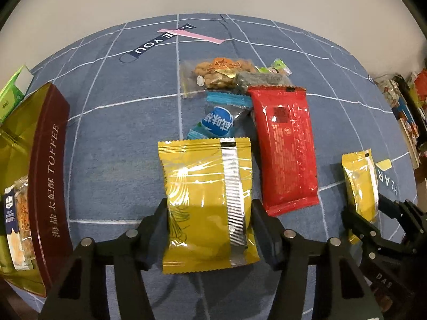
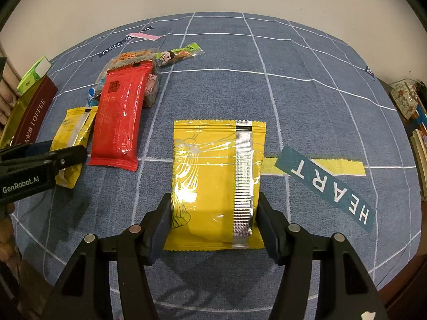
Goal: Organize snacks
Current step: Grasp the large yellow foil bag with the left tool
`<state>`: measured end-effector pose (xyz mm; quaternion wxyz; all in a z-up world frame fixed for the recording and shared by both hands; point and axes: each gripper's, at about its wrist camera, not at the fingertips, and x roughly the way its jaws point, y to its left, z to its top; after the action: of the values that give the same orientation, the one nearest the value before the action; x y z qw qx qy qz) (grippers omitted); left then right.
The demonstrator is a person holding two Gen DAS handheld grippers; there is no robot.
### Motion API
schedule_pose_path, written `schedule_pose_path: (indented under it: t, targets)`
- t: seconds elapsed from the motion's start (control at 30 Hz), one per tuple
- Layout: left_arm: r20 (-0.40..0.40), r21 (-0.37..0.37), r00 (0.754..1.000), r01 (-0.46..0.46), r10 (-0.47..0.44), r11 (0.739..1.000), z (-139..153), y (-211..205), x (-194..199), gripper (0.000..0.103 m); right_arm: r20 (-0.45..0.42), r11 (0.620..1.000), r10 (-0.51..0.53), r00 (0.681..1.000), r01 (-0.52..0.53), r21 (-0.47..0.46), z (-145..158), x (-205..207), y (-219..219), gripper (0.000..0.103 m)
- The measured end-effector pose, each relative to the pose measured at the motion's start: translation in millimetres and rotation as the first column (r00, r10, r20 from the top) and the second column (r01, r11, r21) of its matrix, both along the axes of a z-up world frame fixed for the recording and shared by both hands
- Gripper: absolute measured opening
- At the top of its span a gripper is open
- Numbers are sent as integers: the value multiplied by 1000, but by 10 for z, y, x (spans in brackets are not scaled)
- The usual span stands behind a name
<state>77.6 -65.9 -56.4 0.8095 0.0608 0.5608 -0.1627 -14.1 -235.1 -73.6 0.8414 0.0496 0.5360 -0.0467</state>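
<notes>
left yellow pack flat on the table, my left claw clamped on its sides | right yellow pack by the HEART print, my right claw gripping it | red pack between them

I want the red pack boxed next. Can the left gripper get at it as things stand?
Probably not yet: the left gripper already has a yellow pack between its jaws. The red pack itself lies uncovered just beside it.
</notes>
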Motion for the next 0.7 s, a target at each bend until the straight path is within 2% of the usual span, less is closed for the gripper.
schedule_pose_path:
  t: [0.27, 0.7]
  targets:
    - [-5, 4, 1000, -15, 15, 1000, 73, 79, -33, 60, 0, 1000, 0, 1000, 0, 0, 0, -3, -1, 58]
    - [37, 3, 998, -41, 40, 999, 411, 308, -104, 60, -6, 1000, -14, 1000, 13, -7, -3, -2, -34, 58]
